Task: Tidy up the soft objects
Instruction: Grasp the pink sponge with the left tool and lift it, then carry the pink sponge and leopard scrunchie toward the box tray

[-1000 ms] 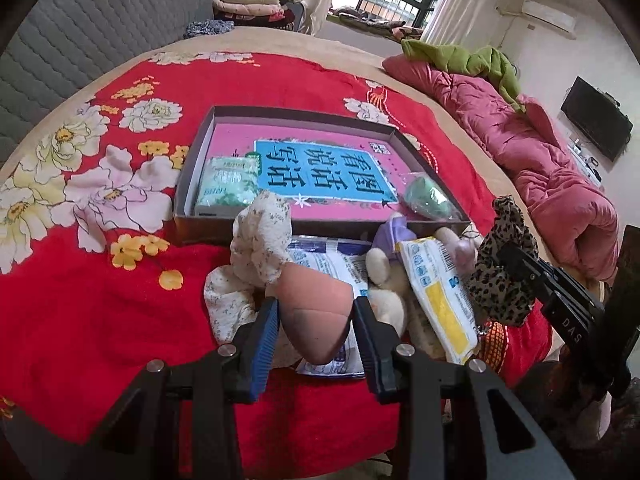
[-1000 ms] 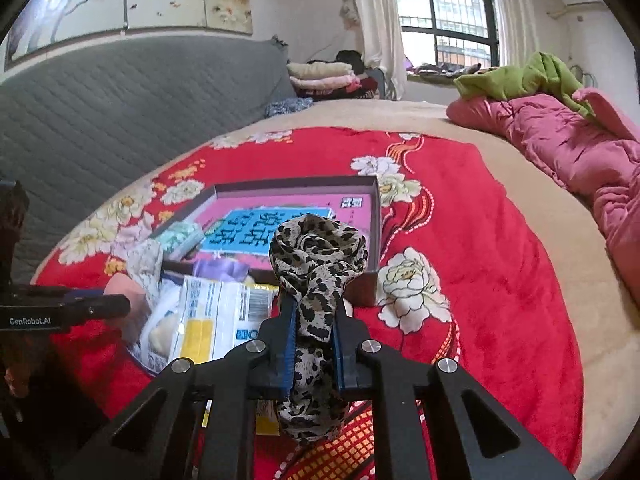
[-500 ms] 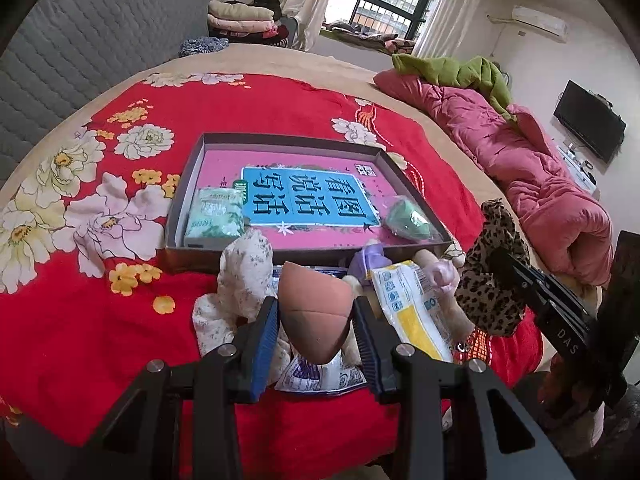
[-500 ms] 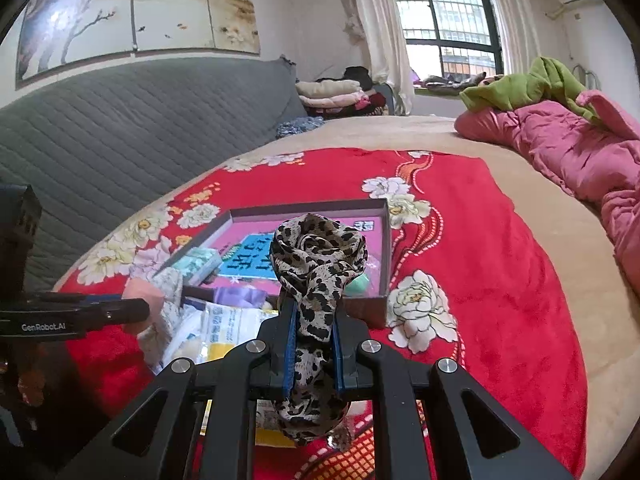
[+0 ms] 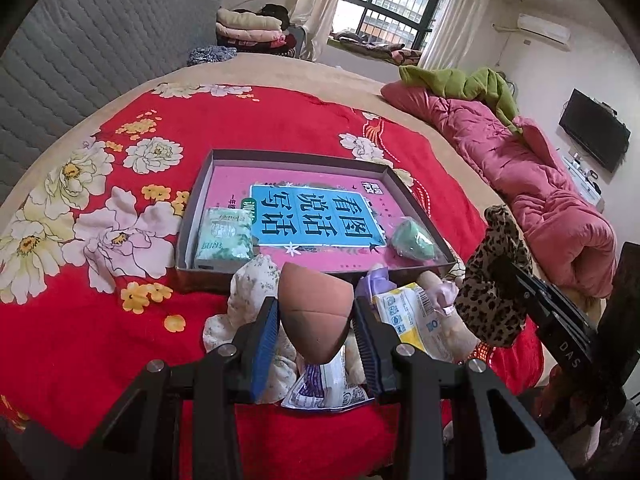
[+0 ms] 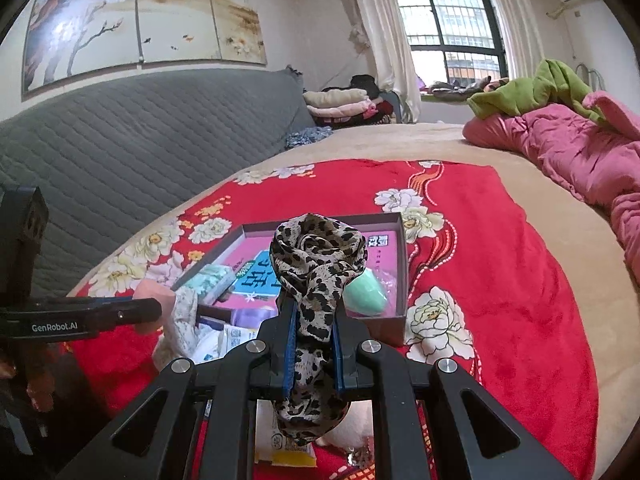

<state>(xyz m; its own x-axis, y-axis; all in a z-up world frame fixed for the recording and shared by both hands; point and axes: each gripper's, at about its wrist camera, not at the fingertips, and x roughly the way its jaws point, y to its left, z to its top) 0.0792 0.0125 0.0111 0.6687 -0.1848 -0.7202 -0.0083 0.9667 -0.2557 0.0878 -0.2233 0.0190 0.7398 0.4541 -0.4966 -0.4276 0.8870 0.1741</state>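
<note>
Both views have tilted upward over the last second, showing more of the room beyond the bed; neither load has shifted in its grip.

The brown makeup sponge (image 5: 314,316) is light and springy. Grip it across its wide body with moderate force; excess pressure deforms it. The leopard-print scarf (image 6: 316,276) is limp and will slide and trail, so take it at the bunched middle.

The left hand-held gripper (image 5: 314,334) stands partly open, its blue pads (image 5: 264,340) clamped on the sponge, above the loose pile just in front of the box (image 5: 200,204). The right hand-held gripper (image 6: 314,340) is fully clenched on the scarf, which loops above and hangs below the jaws. A green sponge (image 6: 364,290) and a tissue pack (image 5: 224,240) already lie in the box on the red blanket (image 5: 100,320).
</note>
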